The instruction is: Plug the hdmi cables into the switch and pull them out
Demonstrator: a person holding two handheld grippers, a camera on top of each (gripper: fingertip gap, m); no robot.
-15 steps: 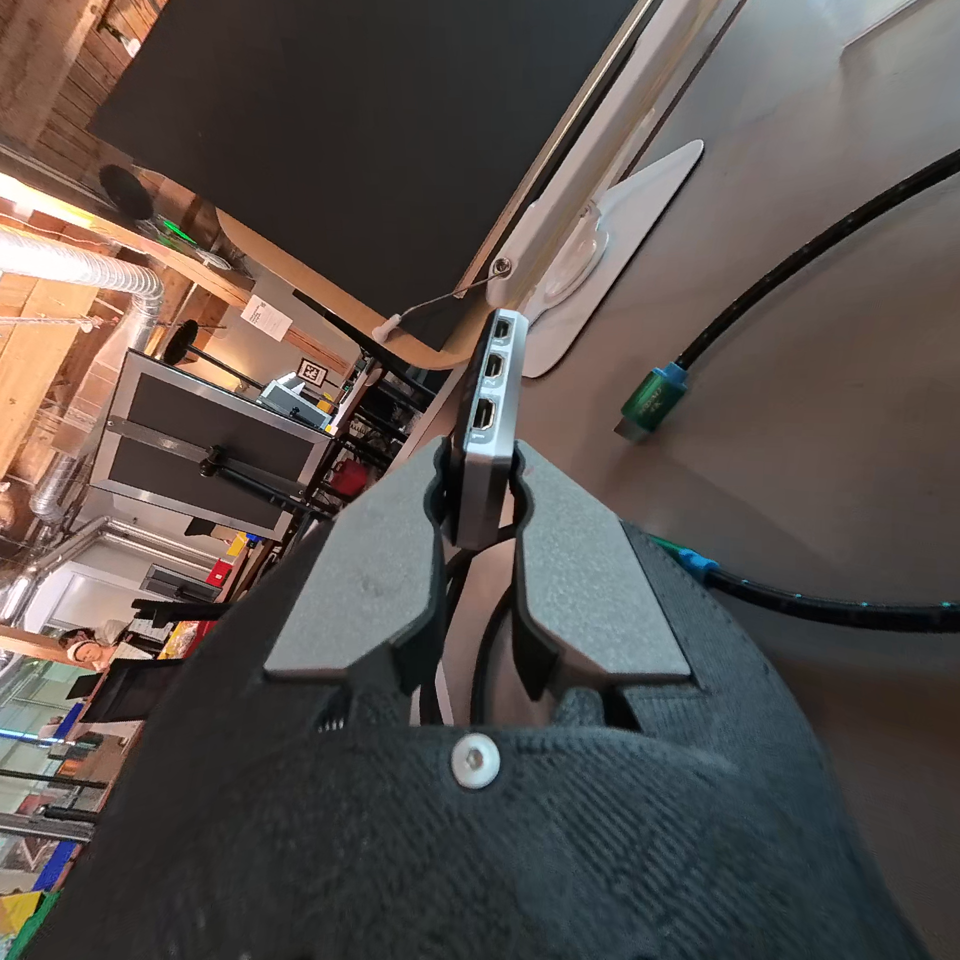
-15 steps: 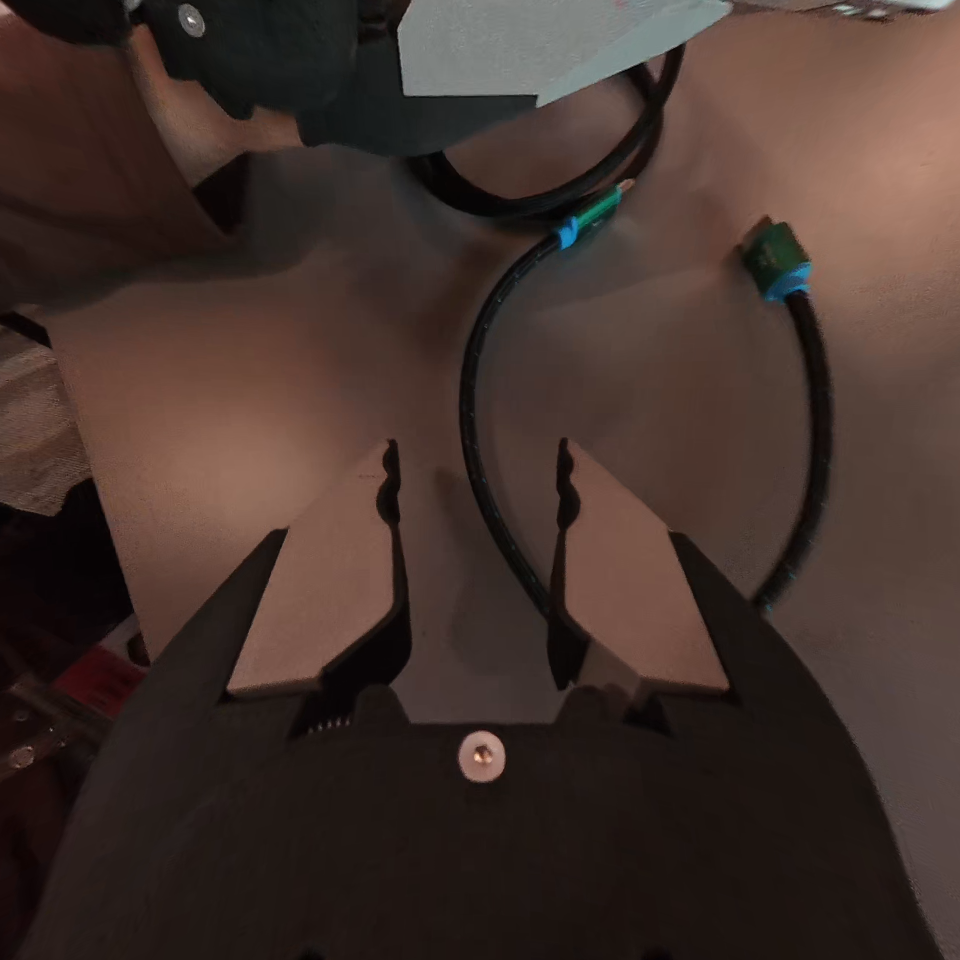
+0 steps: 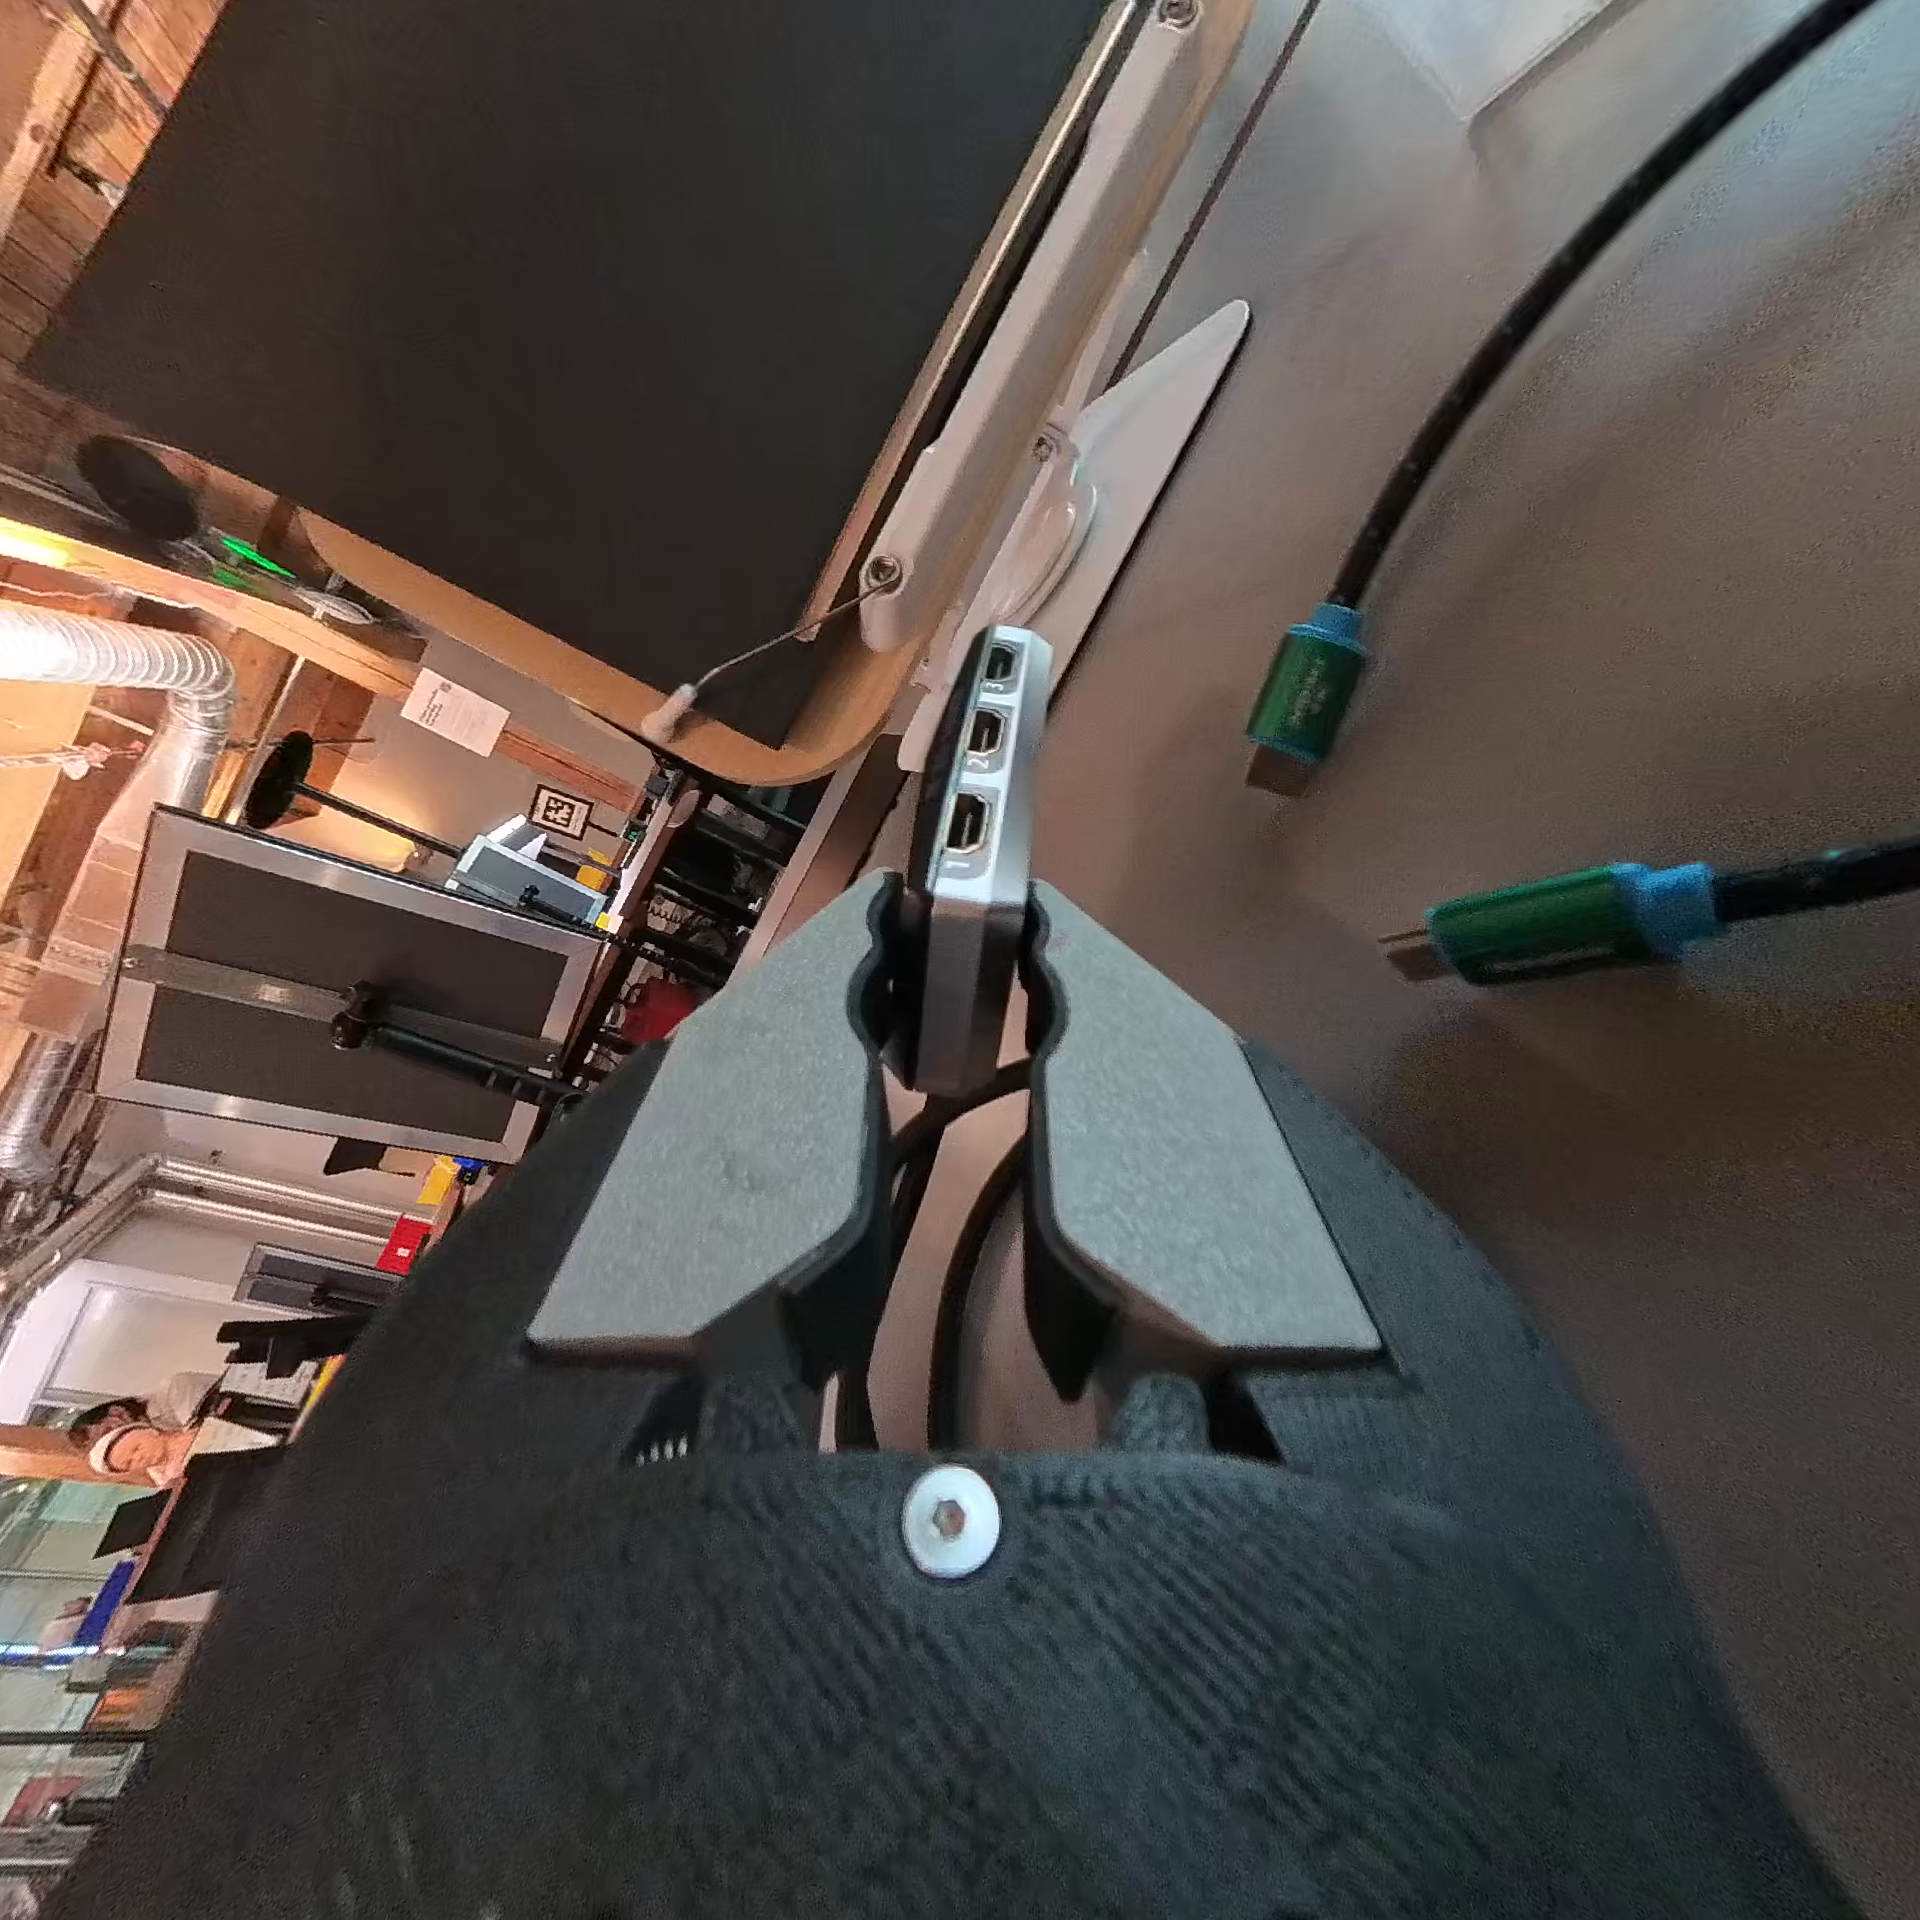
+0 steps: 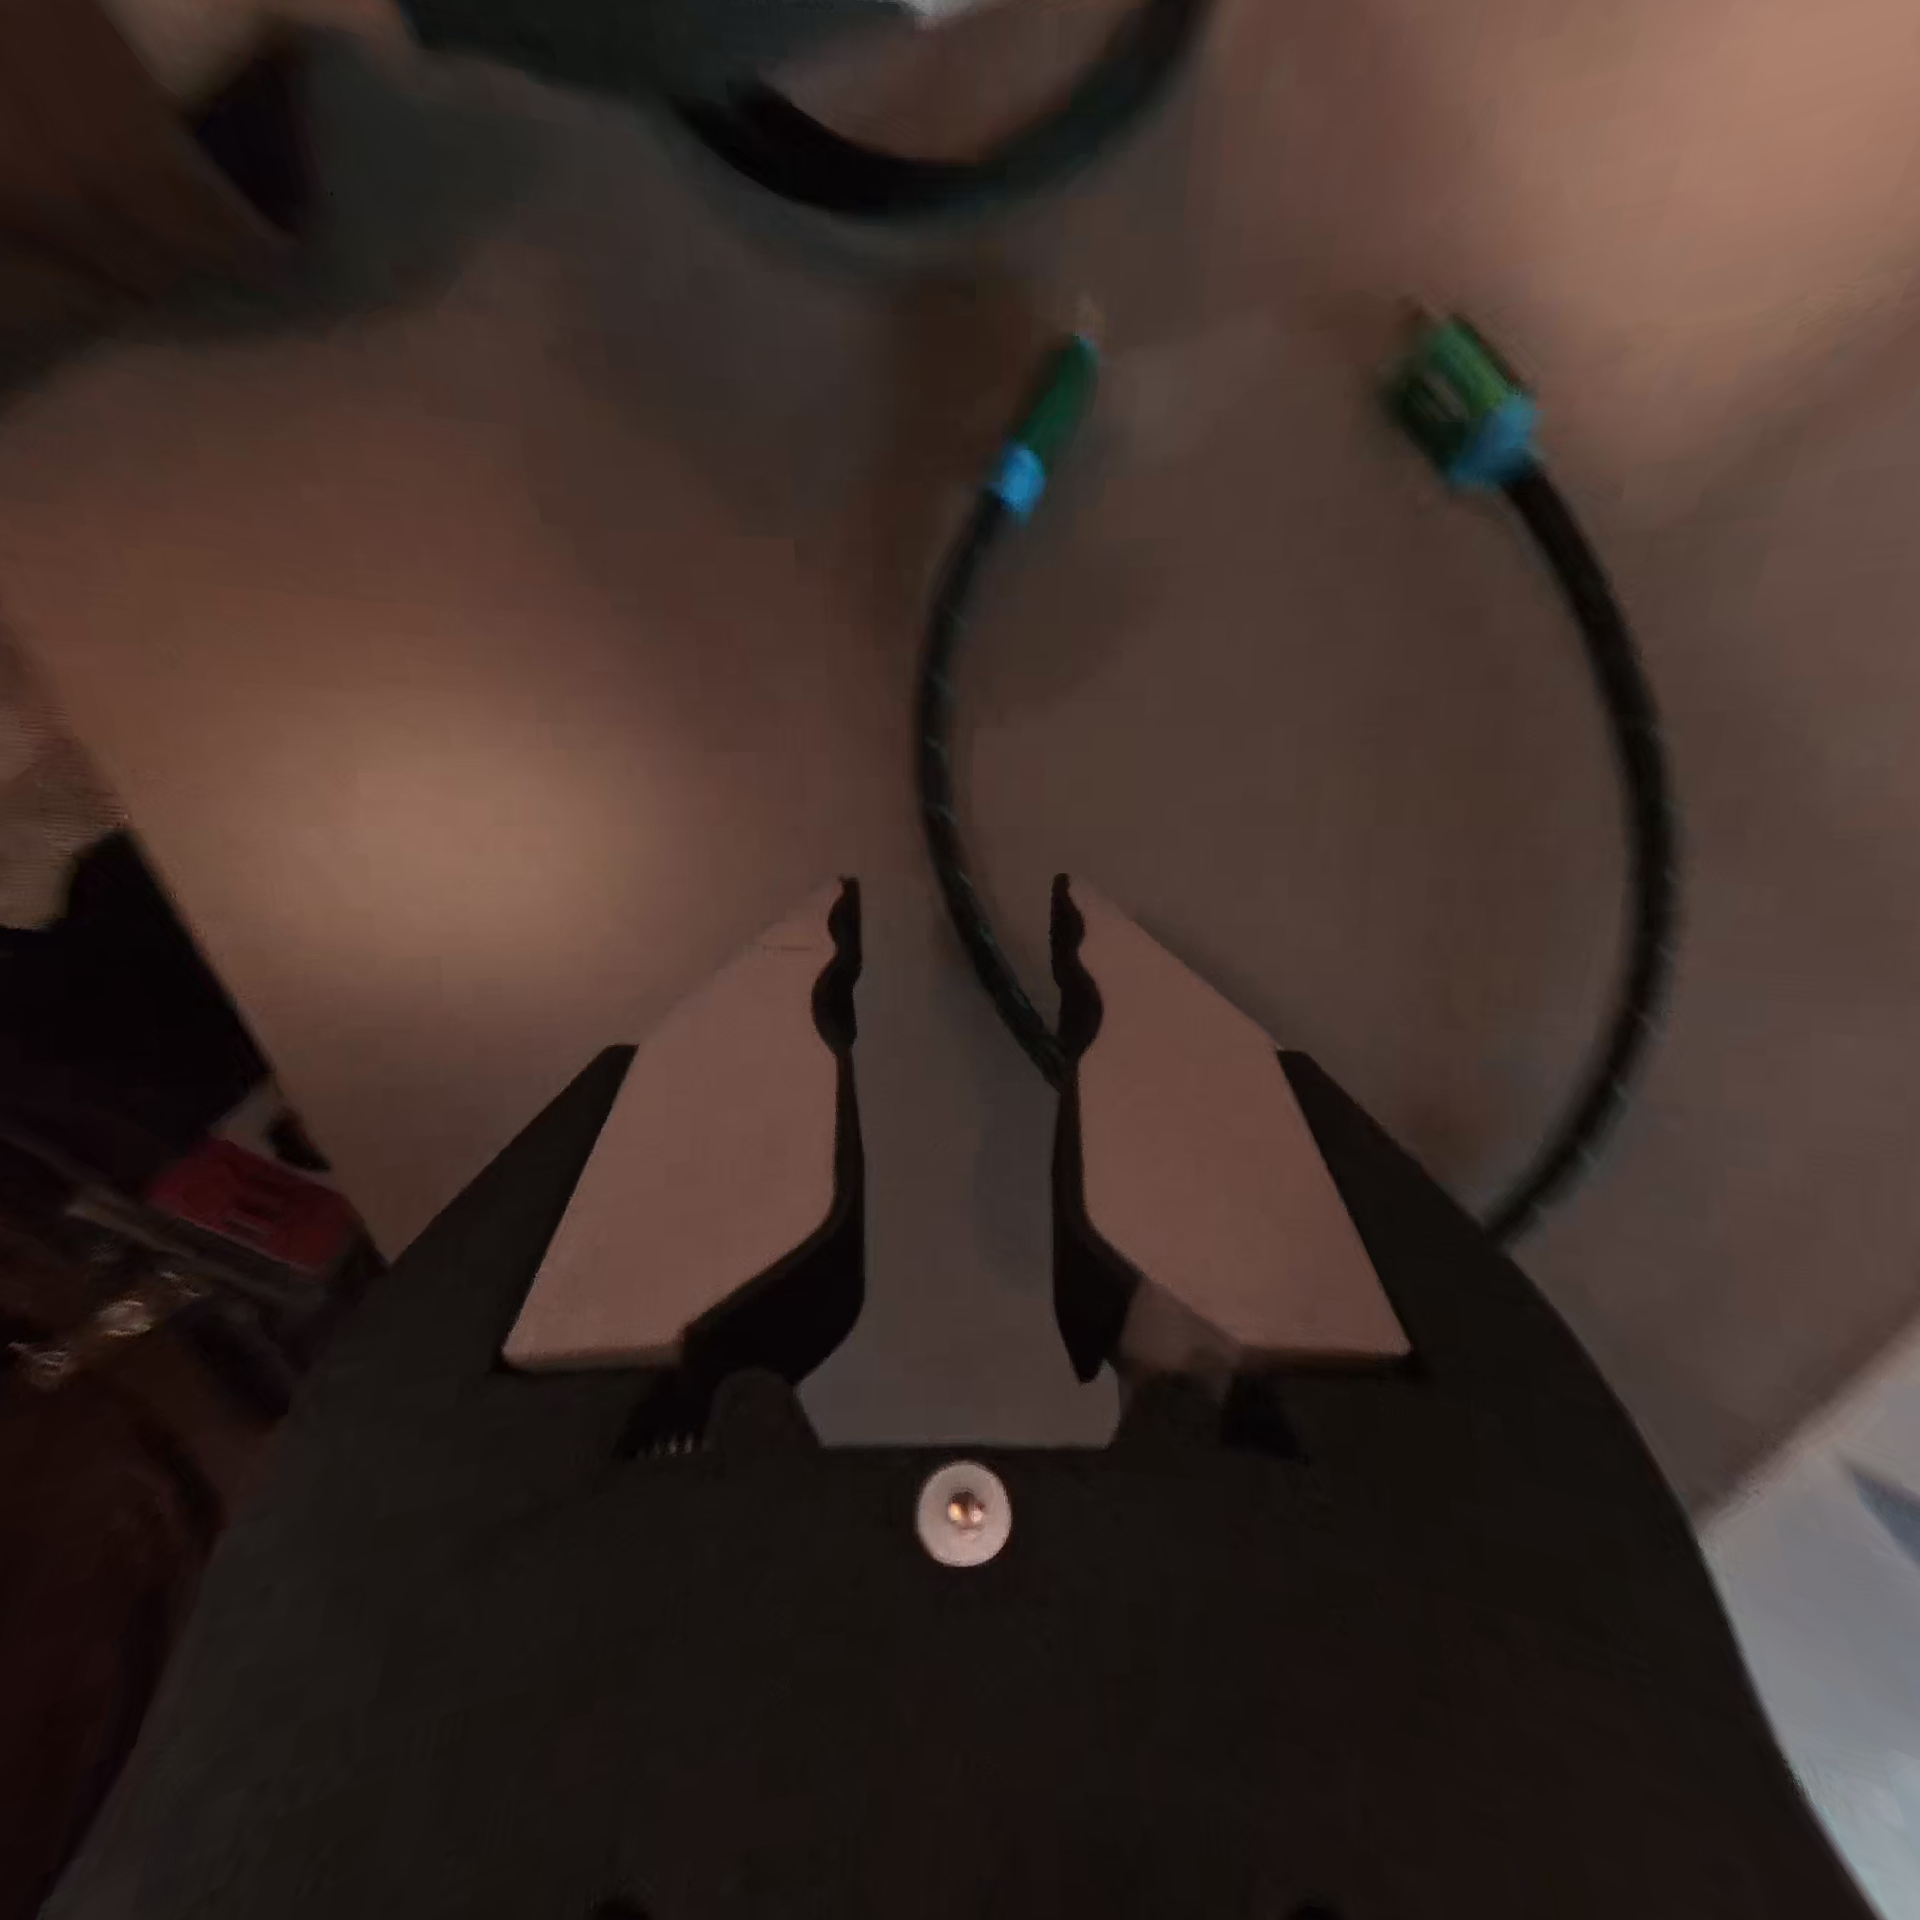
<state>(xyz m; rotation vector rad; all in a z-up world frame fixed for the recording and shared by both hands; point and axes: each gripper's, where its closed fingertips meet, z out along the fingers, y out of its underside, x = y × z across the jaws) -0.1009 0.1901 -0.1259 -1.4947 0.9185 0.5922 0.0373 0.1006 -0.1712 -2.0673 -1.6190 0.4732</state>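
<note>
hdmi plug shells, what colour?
Green plug shells with blue collars; clearest in left wrist view.

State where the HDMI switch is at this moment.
In the left wrist view the HDMI switch sits centre frame, clamped edge-on between the left tongs, its three empty ports facing the camera, with two green plugs to its right.

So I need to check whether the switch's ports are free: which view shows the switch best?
The left wrist view. There the left gripper clamps the switch with its row of three ports facing the camera, sharp and all empty. The right wrist view is blurred and does not show the switch, only two green plugs on the table.
</note>
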